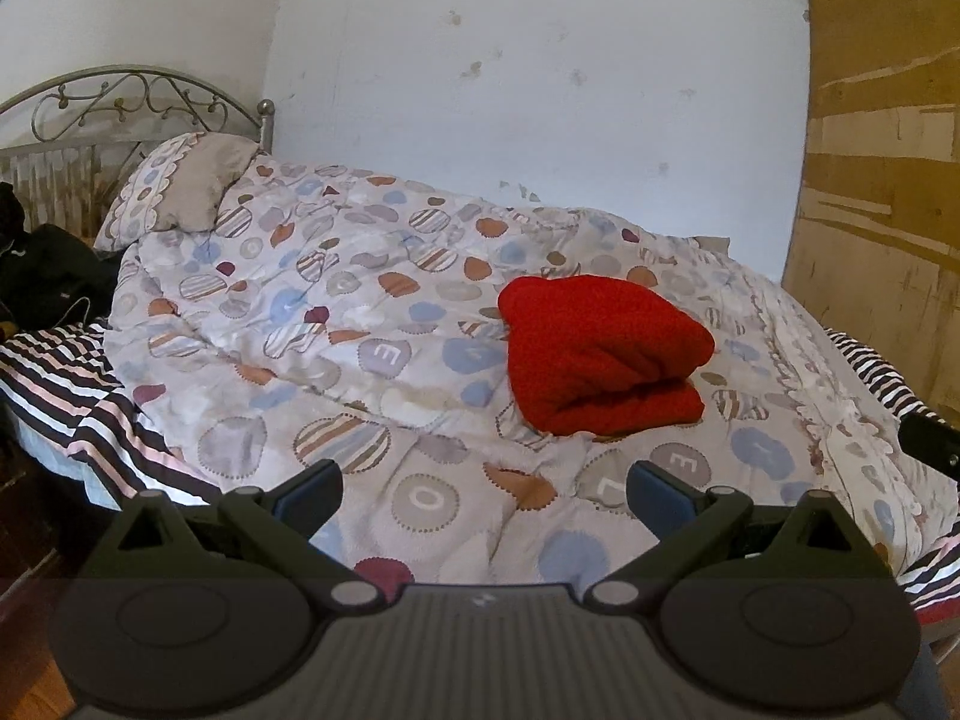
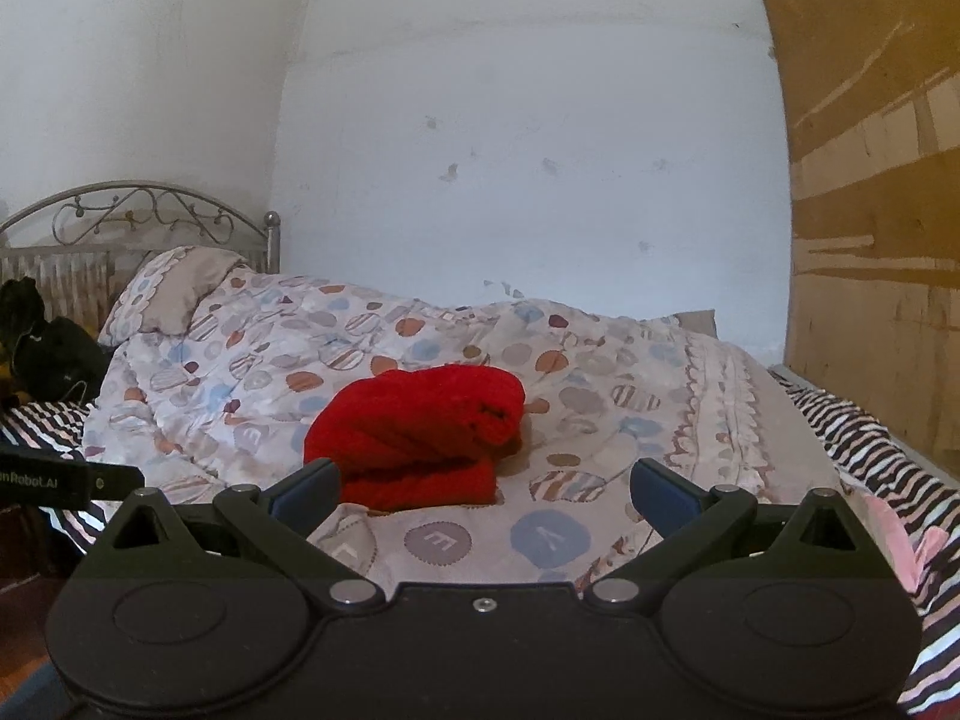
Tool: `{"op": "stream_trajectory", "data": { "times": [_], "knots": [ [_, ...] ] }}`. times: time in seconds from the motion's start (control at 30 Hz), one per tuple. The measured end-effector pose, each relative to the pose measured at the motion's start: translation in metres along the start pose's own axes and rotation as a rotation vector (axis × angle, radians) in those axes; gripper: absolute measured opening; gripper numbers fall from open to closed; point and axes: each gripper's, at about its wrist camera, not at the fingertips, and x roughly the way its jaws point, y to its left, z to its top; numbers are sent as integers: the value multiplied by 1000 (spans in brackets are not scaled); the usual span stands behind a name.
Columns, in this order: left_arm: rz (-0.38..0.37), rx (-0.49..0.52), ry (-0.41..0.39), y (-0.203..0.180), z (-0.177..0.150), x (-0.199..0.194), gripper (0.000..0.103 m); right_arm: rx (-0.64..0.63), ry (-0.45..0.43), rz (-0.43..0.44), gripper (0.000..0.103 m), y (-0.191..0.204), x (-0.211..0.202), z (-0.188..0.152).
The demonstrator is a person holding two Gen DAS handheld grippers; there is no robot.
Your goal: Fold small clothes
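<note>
Red garment (image 1: pixel 603 354) lies on the patterned quilt (image 1: pixel 372 324), toward the foot end, well away from the pillow (image 1: pixel 180 186). It sits in a loose bundle, already doubled over itself into thick rolls, with a flatter layer tucked under the nearer side.

Left gripper (image 1: pixel 483 495): fingers spread wide, nothing between them, hanging above the quilt short of the garment. Right gripper (image 2: pixel 483 489): also spread wide and empty; its left fingertip (image 2: pixel 312 489) overlaps the near edge of the garment in view, contact cannot be told.

Handling, judged:
- Fabric looks like thick fleece or knit: soft, limp, light, no stiffness to hold a crease.
- Fuzzy surface should grip well on the pads; slipping unlikely.
- Not fragile. Bulk is the problem: layers spring back and roll.
- The quilt under it is puffy and uneven, so pressing a fold flat will give poor support.

Where to take hold, judged: the lower flat edge nearest the grippers, one corner each, pinching a single layer rather than the whole roll. Which edge is hem or sleeve cannot be told.
</note>
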Motion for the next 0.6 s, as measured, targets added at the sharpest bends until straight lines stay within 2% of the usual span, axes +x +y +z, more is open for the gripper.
{"op": "stream_trajectory", "data": {
  "times": [0.6],
  "knots": [
    [18, 2, 18, 1, -5, 1, 103, 17, -2, -18, 103, -8, -2, -4]
  ]
}}
